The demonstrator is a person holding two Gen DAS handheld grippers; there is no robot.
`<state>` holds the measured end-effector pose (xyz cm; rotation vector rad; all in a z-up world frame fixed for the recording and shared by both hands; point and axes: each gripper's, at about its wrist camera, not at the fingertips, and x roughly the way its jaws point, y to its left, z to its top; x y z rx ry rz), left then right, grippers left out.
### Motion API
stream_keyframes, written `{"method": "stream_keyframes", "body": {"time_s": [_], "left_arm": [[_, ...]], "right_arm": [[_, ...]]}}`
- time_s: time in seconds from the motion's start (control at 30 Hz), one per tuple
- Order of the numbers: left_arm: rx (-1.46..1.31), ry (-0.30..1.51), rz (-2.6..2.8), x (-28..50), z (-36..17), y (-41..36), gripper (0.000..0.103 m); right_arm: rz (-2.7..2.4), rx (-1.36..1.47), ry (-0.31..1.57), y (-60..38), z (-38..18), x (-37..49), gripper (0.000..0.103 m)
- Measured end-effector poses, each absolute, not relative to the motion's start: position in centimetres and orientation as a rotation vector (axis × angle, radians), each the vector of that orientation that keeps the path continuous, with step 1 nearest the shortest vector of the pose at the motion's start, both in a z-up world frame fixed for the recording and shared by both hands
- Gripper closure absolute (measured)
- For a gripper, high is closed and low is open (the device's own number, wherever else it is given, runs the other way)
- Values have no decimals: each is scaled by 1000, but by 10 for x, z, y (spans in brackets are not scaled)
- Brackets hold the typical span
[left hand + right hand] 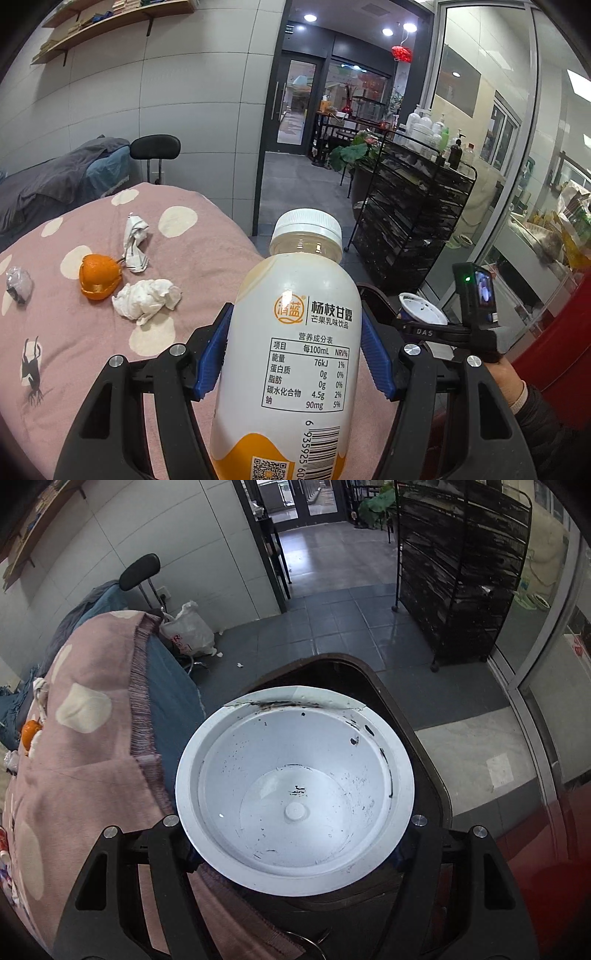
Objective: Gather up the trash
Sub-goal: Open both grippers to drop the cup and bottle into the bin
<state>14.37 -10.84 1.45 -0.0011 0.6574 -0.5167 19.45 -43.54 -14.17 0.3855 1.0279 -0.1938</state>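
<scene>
Lying on the pink blanket (207, 251) at left were two crumpled tissues (147, 300), one orange peel (99, 275) and one wrapper (17, 283), while the left gripper (295, 354) clamped one bottle (295, 354) and the right gripper (295, 823) pinched one white cup (295, 786) above the bin (413, 746).

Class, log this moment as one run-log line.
left gripper: shut on drink bottle | right gripper: shut on white cup, over dark bin | on blanket: orange peel, tissues

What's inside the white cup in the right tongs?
The white cup looks empty: bare white walls and bottom with dark specks and smears, no liquid or solids visible. Directly beneath it is a dark bin opening; the cup hides the bin's contents.
</scene>
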Motion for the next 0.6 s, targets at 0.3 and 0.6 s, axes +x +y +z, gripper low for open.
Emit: {"method": "stream_keyframes", "body": {"time_s": [0.3,0.6], "left_arm": [[22,672,-556,137,12,-134,39],[17,688,-585,137,11,-147,39]], "right_arm": [[-223,432,1150,-449,-208,214,32],[-239,474,1195,-452,-229,206,21]]}}
